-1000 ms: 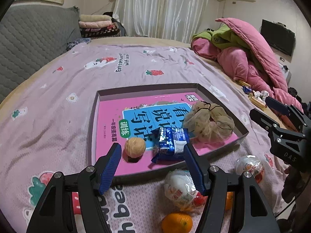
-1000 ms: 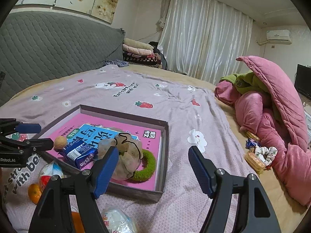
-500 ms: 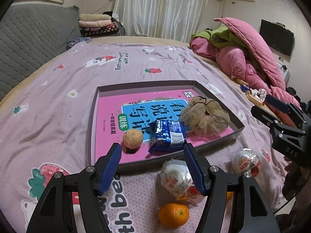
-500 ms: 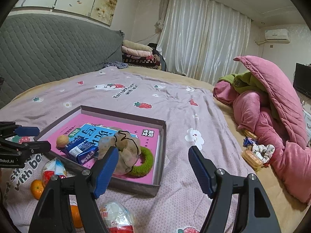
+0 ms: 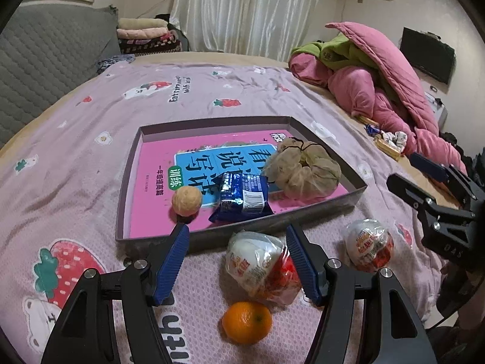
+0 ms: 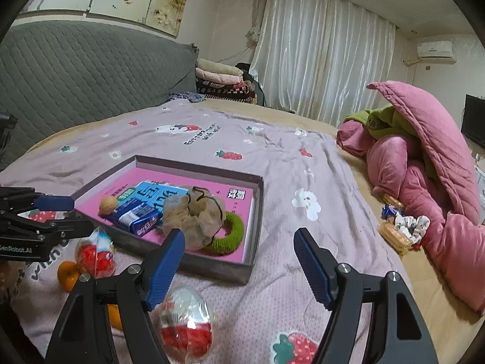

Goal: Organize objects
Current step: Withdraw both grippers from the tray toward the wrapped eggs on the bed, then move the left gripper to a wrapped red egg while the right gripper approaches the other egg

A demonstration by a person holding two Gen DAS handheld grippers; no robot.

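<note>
Both of our grippers have drawn back from the box over the last second, so more of the loose items on the bed now show in front of us. Nearest, below the left gripper (image 5: pixel 238 261), whose blue-padded fingers stand well apart and hold nothing, lies the small round orange tangerine (image 5: pixel 247 321); just beyond it, against the inner face of the right-hand finger, sits a plastic-wrapped white-and-red chocolate egg (image 5: pixel 260 265), not gripped. A second wrapped egg (image 6: pixel 185 324) lies just inside the left-hand finger of the right gripper (image 6: pixel 239 251), which is equally wide open and empty. Past both sets of fingers stands the shallow grey cardboard box (image 5: pixel 212 236) on the pink strawberry-print bed cover (image 5: pixel 212 91), with a pink workbook (image 5: pixel 157 170) lining its floor and, on top, a tan walnut (image 5: pixel 187 200), a blue foil snack packet (image 5: pixel 242 197), a beige mesh scrunchie (image 5: pixel 303 170) and a green knitted ring (image 6: pixel 233 230). Farther off to the right a heaped pink quilt (image 6: pixel 424 166) covers the bed's edge. We judge the retreat sets up the next pick: eggs and tangerine await moving into the box.
</note>
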